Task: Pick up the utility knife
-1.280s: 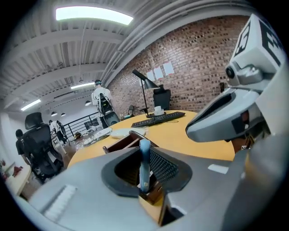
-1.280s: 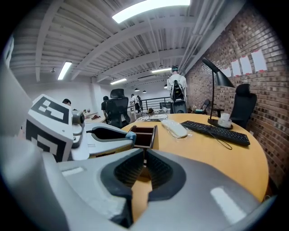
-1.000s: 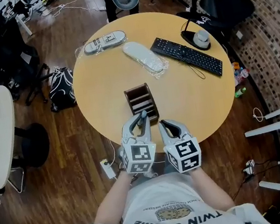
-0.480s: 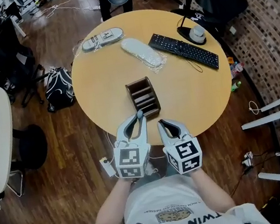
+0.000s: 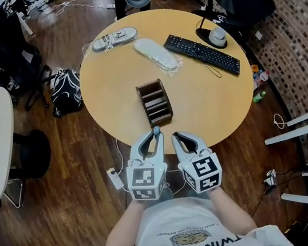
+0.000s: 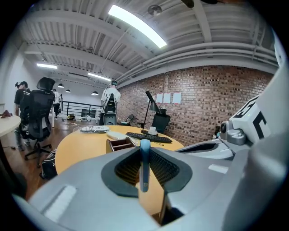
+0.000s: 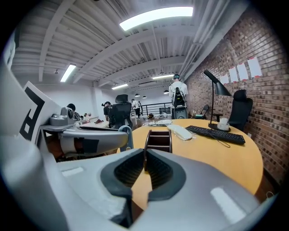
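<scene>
**Knife up in the left jaws, at the table's near rim**

Clamped in the left gripper: the utility knife, slim and blue, set on edge between the pads with a rounded end poking up past the fingertips. Jaws part-way apart, no wider than the knife's thin body, pressing it from both sides. Held low and close to the body at the near rim of the round table, tipped a little downward. Likely carried this way to keep the knife clear of the tabletop with the grip secure. Hard to say which end shows above the pads; probably the handle, with no blade to be seen.

Closed on nothing: the right gripper, pads together, parked just beside the left one and apparently only kept out of the way.

By the look of it, pick-up as good as done.

On the table, apart from both grippers:
- nearest, a brown wooden organiser
- further back, a black keyboard
- a white oblong thing in clear wrap
- a grey marked thing in wrap
- a lamp base toward the far rim

Nothing crowding the knife, and no obstacle near either gripper. On the floor to the left, a dark bag, well away.
</scene>
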A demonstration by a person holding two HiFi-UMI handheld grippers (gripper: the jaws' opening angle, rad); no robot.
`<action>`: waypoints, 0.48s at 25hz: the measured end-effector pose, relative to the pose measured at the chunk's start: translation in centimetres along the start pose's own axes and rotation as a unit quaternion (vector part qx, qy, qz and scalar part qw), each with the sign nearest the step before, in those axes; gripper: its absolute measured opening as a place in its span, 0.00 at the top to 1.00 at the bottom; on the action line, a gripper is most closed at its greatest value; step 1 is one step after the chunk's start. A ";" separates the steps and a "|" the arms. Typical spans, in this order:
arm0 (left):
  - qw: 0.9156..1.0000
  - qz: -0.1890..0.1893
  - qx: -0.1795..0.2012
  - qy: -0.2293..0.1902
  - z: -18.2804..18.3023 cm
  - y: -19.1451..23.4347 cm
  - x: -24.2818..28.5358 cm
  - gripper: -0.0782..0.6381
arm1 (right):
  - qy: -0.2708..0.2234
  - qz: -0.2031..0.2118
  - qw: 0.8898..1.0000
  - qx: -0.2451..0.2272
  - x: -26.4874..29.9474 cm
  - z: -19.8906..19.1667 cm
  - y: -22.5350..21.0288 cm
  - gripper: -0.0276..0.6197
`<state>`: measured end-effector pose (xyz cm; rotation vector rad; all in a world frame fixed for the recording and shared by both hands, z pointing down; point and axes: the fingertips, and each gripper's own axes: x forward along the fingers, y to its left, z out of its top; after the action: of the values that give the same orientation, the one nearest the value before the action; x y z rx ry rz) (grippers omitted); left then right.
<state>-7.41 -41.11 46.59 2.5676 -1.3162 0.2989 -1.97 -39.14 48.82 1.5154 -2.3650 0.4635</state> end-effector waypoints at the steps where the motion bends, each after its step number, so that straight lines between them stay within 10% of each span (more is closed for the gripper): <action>1: 1.000 0.000 0.002 0.001 -0.1 -0.7 -0.2 0.79 | -0.003 0.002 1.000 0.001 -0.5 -0.1 -0.1 0.93; 12: 1.000 0.017 0.013 0.005 -1.9 -9.5 -2.6 0.79 | -0.026 0.027 0.999 0.002 -8.0 -2.3 -1.8 0.93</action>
<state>-1.29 -33.18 46.51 2.5649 -1.3615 0.3360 3.08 -32.38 47.78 1.4854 -2.4511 0.4455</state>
